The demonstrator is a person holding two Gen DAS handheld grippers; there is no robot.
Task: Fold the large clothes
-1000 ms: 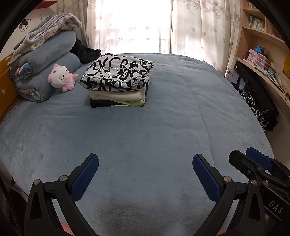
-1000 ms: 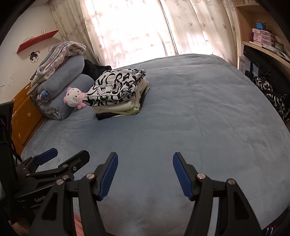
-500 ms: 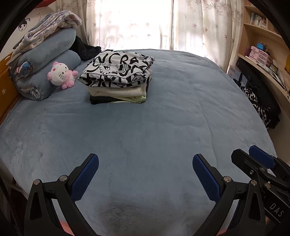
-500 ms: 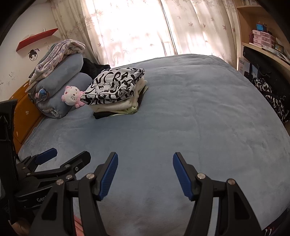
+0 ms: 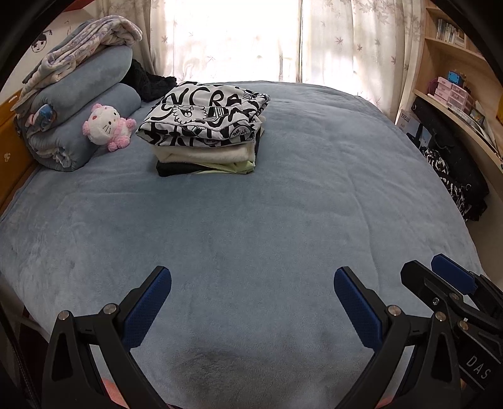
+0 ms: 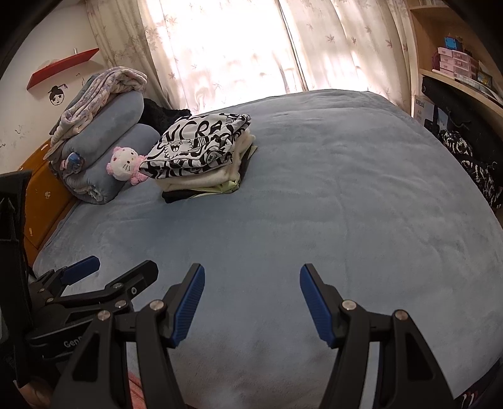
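Neat stack of folded clothes (image 5: 206, 135), topped by a white garment with bold black lettering over cream, pale green and black layers, resting toward the far left of the blue-grey plush bed cover (image 5: 267, 220), just beside a pink-and-white plush cat toy (image 5: 107, 126) and rolled grey-blue blankets (image 5: 78, 103).

Seemingly between garments: nothing spread out for folding, front of bed bare. Next move likely fetching another large piece, perhaps from the dark black-and-white patterned heap (image 5: 452, 179) off the bed's right edge; calls for a reach well away from the stack, then laying the cloth flat.

Left gripper (image 5: 251, 302) spread wide, pinching nothing, hovering over bare cover. Right gripper (image 6: 251, 302) likewise spread, empty, close alongside.

Only in the right wrist view: red wall shelf (image 6: 63, 66) with a small face sticker below. Only in the left wrist view: bookshelf's upper row of books (image 5: 449, 30).
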